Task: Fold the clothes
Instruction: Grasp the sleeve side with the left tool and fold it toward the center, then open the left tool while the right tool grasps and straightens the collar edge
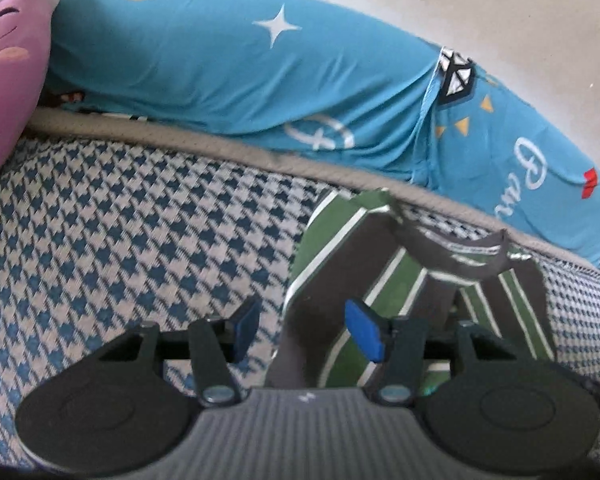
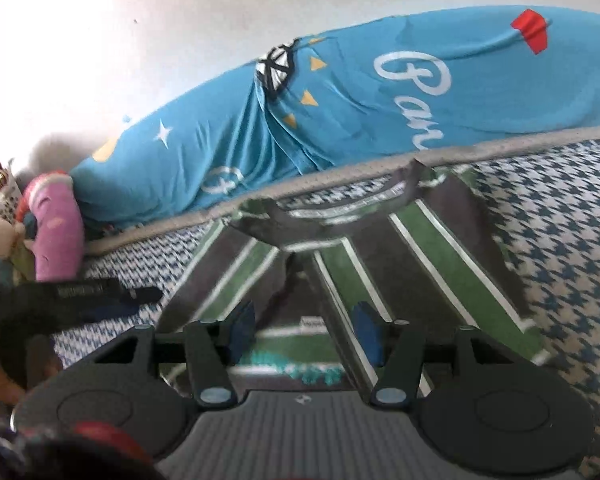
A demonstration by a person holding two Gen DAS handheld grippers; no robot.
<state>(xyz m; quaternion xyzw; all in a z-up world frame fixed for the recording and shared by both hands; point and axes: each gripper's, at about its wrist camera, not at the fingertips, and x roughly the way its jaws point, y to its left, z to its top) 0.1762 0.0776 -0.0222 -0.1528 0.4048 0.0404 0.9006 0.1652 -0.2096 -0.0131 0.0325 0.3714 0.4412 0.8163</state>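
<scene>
Both grippers, left gripper (image 1: 306,330) and right gripper (image 2: 304,332), are hovering with jaws spread over the striped shirt (image 2: 380,256), its collar lying far on the bed (image 1: 120,220).

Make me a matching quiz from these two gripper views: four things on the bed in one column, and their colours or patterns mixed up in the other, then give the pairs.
1. shirt
2. long pillow
3. plush toy
4. bed cover

A. pink, with a drawn face
B. blue and white houndstooth
C. green and grey with white stripes
D. turquoise with a white star

Pairs: 1-C, 2-D, 3-A, 4-B
</scene>
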